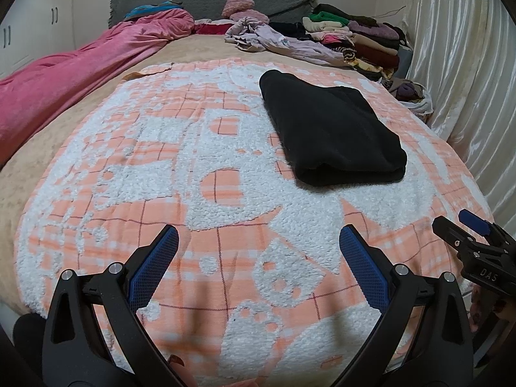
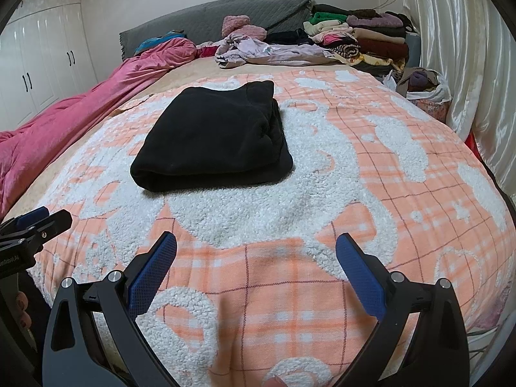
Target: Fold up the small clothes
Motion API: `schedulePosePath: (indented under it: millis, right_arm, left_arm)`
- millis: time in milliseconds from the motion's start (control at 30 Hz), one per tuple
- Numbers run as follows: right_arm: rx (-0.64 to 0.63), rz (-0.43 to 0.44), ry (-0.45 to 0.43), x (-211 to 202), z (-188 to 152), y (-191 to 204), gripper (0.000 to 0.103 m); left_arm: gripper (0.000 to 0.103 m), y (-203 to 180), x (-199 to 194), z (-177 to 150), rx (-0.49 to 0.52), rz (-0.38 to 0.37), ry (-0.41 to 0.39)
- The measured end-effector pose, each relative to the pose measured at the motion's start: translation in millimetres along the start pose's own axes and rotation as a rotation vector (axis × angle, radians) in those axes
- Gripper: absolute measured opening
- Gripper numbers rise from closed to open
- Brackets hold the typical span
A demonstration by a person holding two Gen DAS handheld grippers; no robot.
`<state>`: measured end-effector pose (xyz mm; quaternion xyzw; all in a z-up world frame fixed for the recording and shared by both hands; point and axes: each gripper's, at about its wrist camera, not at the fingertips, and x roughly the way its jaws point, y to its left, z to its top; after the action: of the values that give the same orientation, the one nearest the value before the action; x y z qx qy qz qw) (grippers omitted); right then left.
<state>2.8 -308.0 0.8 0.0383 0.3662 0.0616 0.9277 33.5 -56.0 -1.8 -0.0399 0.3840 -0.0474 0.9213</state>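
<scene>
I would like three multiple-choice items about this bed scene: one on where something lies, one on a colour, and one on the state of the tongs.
1. Where does the folded garment lie?
A. on the orange-and-white blanket
B. on the pink quilt
C. on the clothes stack

2. What colour is the folded garment?
A. green
B. black
C. purple

3. How do the left tongs and right tongs stand?
A. both shut on cloth
B. one open, one shut
C. both open and empty

Answers:
1 A: the folded garment rests on the orange-and-white blanket, apart from the pink quilt and the clothes stack.
2 B: it is black all over.
3 C: the left tongs and right tongs have wide gaps with nothing between.
</scene>
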Motion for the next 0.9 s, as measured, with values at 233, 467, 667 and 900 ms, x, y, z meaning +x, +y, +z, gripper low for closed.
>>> schedulePosePath:
  millis: [233,467,667,900]
  right_arm:
    - [-0.001,-0.001,-0.001,0,0,0,0.098]
    - [-0.002,-0.006,0.001,0,-1,-2,0.098]
    - [0.002,-0.016,0.004,-1,-4,-5,0.098]
    - [0.027,-0.065,0.020,2,-7,-14,0.098]
  left_arm:
    - [0.094,0,0,0,0.001,-0.005,0.000]
    - [0.094,-1,0,-1,0.002,-0.011,-0.001]
    - [0.094,-2,0,-1,0.004,-0.014,-0.001]
    - [0.094,-1,0,-3,0.017,-0.025,0.002]
